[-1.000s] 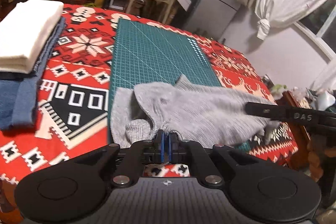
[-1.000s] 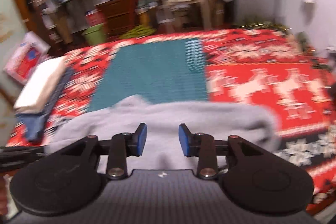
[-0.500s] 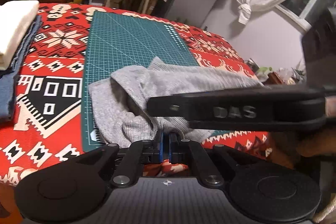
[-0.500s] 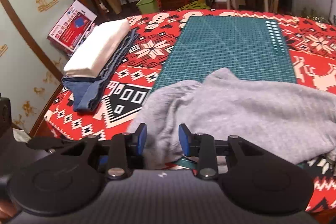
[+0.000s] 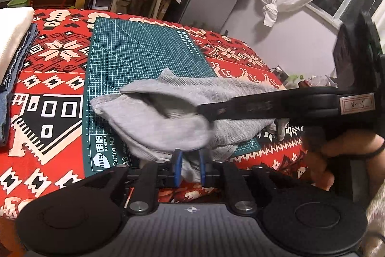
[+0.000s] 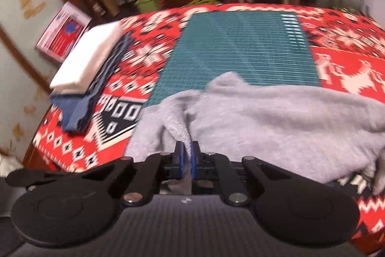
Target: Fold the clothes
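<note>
The left tongs (image 5: 189,166) stand released around a fold of the grey sweater (image 5: 168,117); the right tongs (image 6: 187,160) clench its near edge over the green cutting mat (image 6: 240,49).

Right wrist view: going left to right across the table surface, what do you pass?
Folded white and blue pile → patterned red cloth → green cutting mat → red cloth again, with the white deer pattern.
</note>
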{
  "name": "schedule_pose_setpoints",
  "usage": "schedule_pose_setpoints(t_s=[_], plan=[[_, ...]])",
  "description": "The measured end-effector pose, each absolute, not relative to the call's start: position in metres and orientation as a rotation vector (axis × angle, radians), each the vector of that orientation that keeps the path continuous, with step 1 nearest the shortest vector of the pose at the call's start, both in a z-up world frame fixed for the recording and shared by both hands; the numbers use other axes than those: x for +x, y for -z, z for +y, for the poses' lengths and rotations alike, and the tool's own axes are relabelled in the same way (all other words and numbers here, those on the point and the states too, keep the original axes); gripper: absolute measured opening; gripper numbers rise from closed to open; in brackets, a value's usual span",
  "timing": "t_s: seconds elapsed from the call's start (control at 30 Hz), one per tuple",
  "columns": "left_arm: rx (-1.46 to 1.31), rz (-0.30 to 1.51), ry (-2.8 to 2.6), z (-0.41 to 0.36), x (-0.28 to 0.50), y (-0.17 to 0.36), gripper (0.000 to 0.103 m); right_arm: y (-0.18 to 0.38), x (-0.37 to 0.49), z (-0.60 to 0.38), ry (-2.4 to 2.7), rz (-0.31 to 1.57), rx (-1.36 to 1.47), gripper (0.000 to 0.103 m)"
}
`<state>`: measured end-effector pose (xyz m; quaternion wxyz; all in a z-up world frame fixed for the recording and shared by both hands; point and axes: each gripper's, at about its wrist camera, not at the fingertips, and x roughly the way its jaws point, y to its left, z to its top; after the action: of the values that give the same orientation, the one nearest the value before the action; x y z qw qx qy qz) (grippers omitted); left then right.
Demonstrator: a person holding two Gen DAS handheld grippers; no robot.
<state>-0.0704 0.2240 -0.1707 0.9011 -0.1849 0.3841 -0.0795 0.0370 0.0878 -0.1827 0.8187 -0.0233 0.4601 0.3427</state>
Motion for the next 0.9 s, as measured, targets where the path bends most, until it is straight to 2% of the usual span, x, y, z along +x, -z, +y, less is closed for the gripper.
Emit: schedule_pose_setpoints(t_s=[0.27, 0.33, 0.53, 0.9], plan=[[-0.421, 0.794, 0.122, 0.235, -0.068, 0.170, 0.015, 0.177, 0.066, 0.027, -0.583, 0.952, 0.048, 0.006], [-0.428, 0.796, 0.114, 0.237, -0.068, 0.170, 0.015, 0.176, 0.072, 0.014, -0.548, 0.945, 0.066, 0.000], [-0.432, 0.798, 0.097, 0.240, -0.066, 0.171, 0.015, 0.177, 0.086, -0.022, -0.463, 0.940, 0.116, 0.000], [-0.432, 0.801, 0.077, 0.245, -0.066, 0.170, 0.015, 0.182, 0.065, 0.008, -0.603, 0.965, 0.108, 0.004]])
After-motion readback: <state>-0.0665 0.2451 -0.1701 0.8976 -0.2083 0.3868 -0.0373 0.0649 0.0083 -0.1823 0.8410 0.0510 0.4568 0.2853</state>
